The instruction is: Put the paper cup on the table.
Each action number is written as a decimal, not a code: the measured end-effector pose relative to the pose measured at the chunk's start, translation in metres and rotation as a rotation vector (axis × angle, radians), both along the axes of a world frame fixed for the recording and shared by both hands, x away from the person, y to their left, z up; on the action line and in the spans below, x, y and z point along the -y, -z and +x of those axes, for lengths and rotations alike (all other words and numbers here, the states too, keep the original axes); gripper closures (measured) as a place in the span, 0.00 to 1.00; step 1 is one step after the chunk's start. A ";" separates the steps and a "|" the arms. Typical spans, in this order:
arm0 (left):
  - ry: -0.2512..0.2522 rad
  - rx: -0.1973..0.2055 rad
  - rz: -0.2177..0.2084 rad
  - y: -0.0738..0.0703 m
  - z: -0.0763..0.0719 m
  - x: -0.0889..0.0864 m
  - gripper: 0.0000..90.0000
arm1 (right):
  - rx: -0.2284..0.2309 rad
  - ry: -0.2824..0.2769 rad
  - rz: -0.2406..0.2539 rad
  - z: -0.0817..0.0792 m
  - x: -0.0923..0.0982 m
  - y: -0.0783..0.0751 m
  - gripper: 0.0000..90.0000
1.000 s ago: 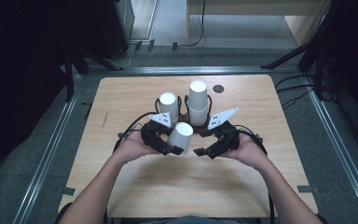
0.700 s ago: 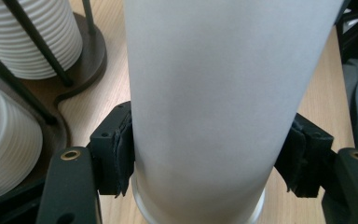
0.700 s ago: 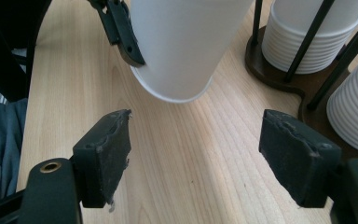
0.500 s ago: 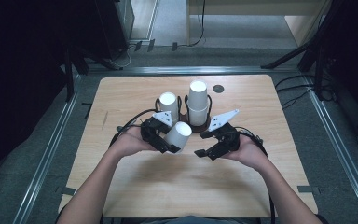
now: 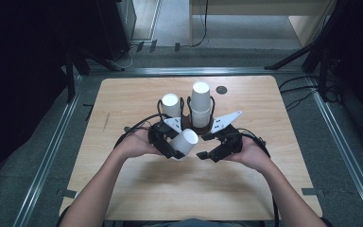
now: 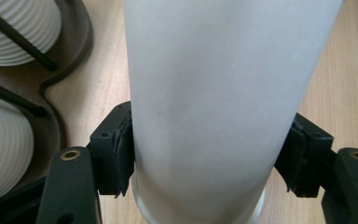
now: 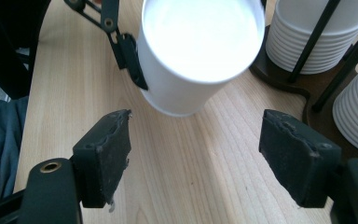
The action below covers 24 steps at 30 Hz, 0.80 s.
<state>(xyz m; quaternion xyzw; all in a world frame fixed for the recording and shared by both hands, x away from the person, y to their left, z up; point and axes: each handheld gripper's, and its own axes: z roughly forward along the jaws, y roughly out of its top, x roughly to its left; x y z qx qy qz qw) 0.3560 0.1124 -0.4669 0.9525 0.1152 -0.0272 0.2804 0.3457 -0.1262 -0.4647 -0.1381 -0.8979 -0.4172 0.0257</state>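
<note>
One white paper cup point(image 5: 185, 142) is held above the table point(image 5: 264, 189), just in front of the rack point(image 5: 202, 128), clamped across its wall between the pads of the left gripper point(image 5: 174, 150). In the left gripper view the pads point(image 6: 121, 154) are seen pressed against both sides of the cup point(image 6: 209, 107) near its rim. The cup is tilted, so that its closed base is turned toward the right gripper point(image 5: 207, 155), whose jaws stand apart with nothing between them. In the right gripper view the cup point(image 7: 196, 56) lies just beyond the open pads point(image 7: 105, 149), not yet touched.

The step in hand is judged to be a handover, or a two-handed hold, of a cup taken from the rack. For the next move the right gripper would need to be brought forward until the cup's base end sits between its pads, then closed gently, since thin paper is likely to be crushed by a hard squeeze.

The cup is plain, smooth, tapered and matte white, without print. Two stacks of like cups point(image 5: 200, 101) are kept upside down in the rack's wire posts behind it.
</note>
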 end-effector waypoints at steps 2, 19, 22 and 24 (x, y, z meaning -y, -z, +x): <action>0.012 -0.004 0.011 0.003 0.000 0.002 0.34 | 0.003 -0.006 0.005 0.001 -0.001 0.000 0.28; 0.105 -0.029 0.021 0.011 -0.010 0.021 0.33 | -0.012 -0.080 -0.011 -0.001 -0.024 0.002 0.29; 0.108 -0.027 0.020 0.011 -0.010 0.021 0.33 | -0.014 -0.089 -0.019 -0.001 -0.025 0.002 0.33; 0.105 -0.023 0.013 0.011 -0.010 0.020 0.33 | -0.016 -0.093 -0.021 -0.001 -0.026 0.001 0.37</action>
